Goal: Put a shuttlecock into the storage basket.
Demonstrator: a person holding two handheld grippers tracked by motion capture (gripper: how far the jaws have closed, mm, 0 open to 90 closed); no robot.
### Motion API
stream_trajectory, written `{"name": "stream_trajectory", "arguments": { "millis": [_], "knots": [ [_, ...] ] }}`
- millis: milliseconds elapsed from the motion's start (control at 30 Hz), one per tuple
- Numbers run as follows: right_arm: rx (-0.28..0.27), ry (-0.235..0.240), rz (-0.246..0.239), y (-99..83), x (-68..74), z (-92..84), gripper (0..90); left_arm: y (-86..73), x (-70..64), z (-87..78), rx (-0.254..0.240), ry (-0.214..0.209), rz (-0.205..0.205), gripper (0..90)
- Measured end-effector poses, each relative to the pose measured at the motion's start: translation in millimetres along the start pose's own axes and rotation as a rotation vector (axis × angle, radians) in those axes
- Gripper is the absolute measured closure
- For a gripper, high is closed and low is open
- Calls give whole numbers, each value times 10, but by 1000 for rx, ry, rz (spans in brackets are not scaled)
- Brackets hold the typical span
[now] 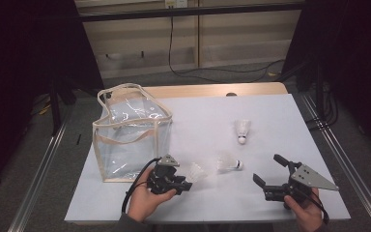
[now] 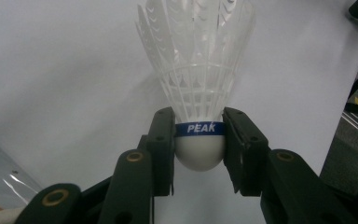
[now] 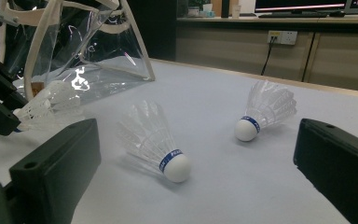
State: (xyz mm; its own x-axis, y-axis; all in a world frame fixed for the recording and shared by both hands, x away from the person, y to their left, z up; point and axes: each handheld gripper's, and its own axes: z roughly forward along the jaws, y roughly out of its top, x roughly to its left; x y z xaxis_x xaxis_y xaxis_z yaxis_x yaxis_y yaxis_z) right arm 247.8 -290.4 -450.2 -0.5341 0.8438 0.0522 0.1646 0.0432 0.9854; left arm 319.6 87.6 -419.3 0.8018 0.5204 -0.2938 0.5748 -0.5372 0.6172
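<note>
Two grippers: both low in the high view, each in a hand that the bottom edge cuts off.
Left gripper (image 1: 187, 183): lower centre-left of the high view; its jaws are clamped on the cork of a shuttlecock (image 2: 199, 140), pads pressing at the blue band. In its own view the feather tips run off the top edge. In the high view that shuttlecock (image 1: 196, 171) is a pale blur, hard to read against the table (image 1: 270, 116).
Right gripper (image 1: 269, 170): lower right of the high view, jaws wide apart with nothing between them. In its own view both jaws are cut by the lower edge and sides.
Second shuttlecock (image 3: 154, 142): lying on its side mid-frame in the right gripper view, cork toward the camera; translucent feathers, band text too small to read.
Third shuttlecock (image 3: 263, 112): right of centre, farther back, on its side.
Bag (image 1: 130, 133): clear, beige-trimmed, upright at centre-left of the high view; see-through walls show mostly glare, so its inside is unclear. Its top is cut off in the right gripper view.
Surroundings: dark curtains at both upper corners hide the room's sides.
</note>
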Motion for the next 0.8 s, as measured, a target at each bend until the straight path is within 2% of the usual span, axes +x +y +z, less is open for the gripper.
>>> {"name": "stream_trajectory", "arguments": {
  "millis": [67, 300, 633, 800],
  "knots": [
    [3, 0, 0, -5, -3, -3, 6, 8, 3, -17, 10, -10, 2, 657],
    [9, 20, -6, -15, 22, 39, 6, 56, 2, -109, 17, -4, 13, 657],
    [-1, 6, 15, 24, -32, 64, 4, 110, 8, -250, 13, 0, 12, 657],
    [10, 7, 21, 23, -47, 53, 2, 137, 25, -267, 11, -5, 3, 657]
  ]
}}
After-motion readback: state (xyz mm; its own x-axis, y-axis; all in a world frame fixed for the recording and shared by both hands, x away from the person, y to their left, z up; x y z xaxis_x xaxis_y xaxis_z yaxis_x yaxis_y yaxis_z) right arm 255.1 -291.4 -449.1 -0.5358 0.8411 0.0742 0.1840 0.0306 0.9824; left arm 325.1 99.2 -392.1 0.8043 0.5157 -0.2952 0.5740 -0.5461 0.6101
